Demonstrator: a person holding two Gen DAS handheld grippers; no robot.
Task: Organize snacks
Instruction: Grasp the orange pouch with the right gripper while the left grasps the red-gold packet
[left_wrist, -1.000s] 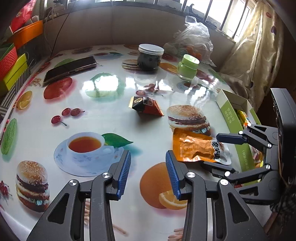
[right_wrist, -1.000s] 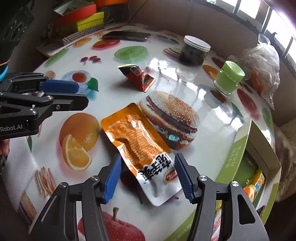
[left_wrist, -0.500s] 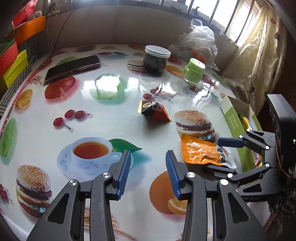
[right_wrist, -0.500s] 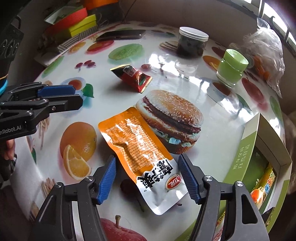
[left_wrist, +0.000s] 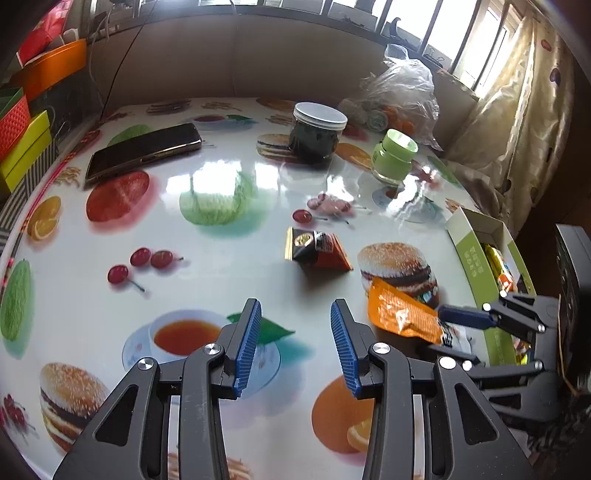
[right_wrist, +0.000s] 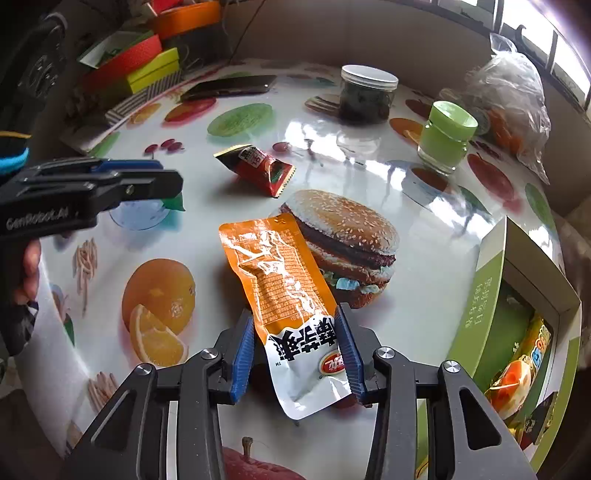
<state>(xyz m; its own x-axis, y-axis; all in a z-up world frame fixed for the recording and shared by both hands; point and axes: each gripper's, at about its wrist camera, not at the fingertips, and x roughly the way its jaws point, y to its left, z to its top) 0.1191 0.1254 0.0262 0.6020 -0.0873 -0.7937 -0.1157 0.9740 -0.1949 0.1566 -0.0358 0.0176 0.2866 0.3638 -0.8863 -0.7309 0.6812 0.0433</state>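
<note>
An orange and white snack packet (right_wrist: 291, 302) is between the fingers of my right gripper (right_wrist: 299, 354), which has closed on its white end and tilts it above the table; it also shows in the left wrist view (left_wrist: 402, 317). A small red and black snack packet (right_wrist: 258, 168) lies on the table further in, also in the left wrist view (left_wrist: 317, 251). A green open box (right_wrist: 517, 317) with snacks inside stands at the right edge. My left gripper (left_wrist: 295, 347) is open and empty above the printed tea cup.
A dark jar with a white lid (left_wrist: 317, 136), a green-lidded jar (left_wrist: 393, 158), a phone (left_wrist: 144, 153) and a plastic bag (left_wrist: 402, 96) are at the back. Coloured boxes (left_wrist: 22, 140) stand at the far left. The round table edge runs near the box.
My right gripper's fingers have closed in on the orange packet's white end and raised it. The left gripper has drawn back and up a little, still open.
</note>
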